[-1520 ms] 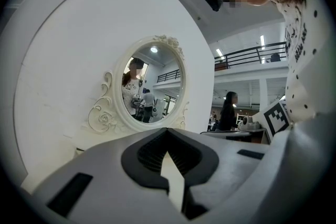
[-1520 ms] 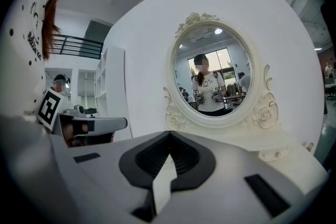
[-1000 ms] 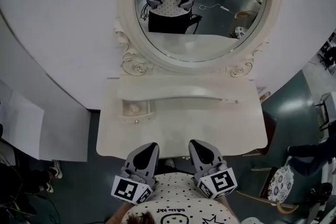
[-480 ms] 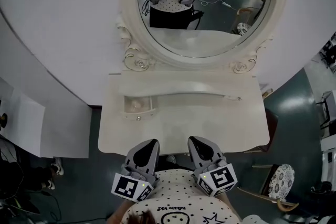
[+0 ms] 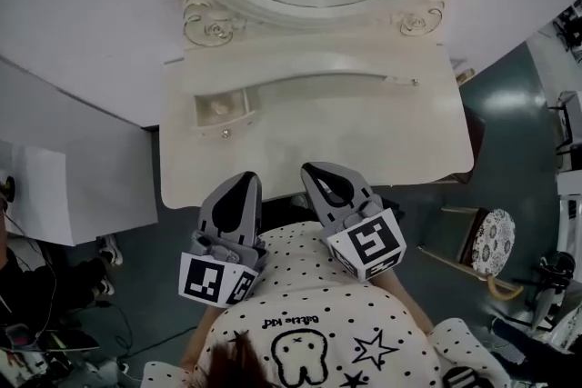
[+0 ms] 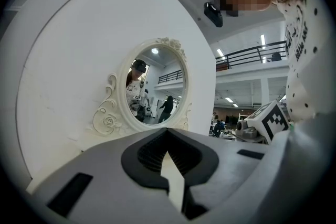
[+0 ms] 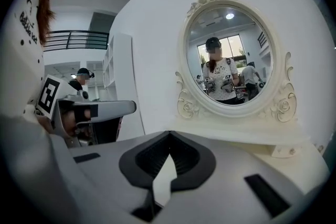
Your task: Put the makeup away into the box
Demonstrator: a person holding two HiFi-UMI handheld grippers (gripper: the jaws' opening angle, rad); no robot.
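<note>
Head view: two claws, left gripper [image 5: 238, 183] and right gripper [image 5: 317, 170], side by side at the near edge of one white dressing table [image 5: 364, 136]. Both pressed together on nothing. One small drawer [image 5: 227, 124] open at table's left. One pale round item [image 5: 221, 107] inside, possibly makeup. One oval mirror [image 5: 273, 9] behind. Teal floor [image 5: 509, 95].

Left gripper view: jaws closed, empty, facing mirror and white wall [image 6: 58, 60].

Right gripper view: likewise closed, empty.

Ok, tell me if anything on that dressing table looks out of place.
Only the small drawer on the left of the dressing table: it stands pulled out, with a pale thing inside, too small to identify. Nothing looks spilled or damaged.
</note>
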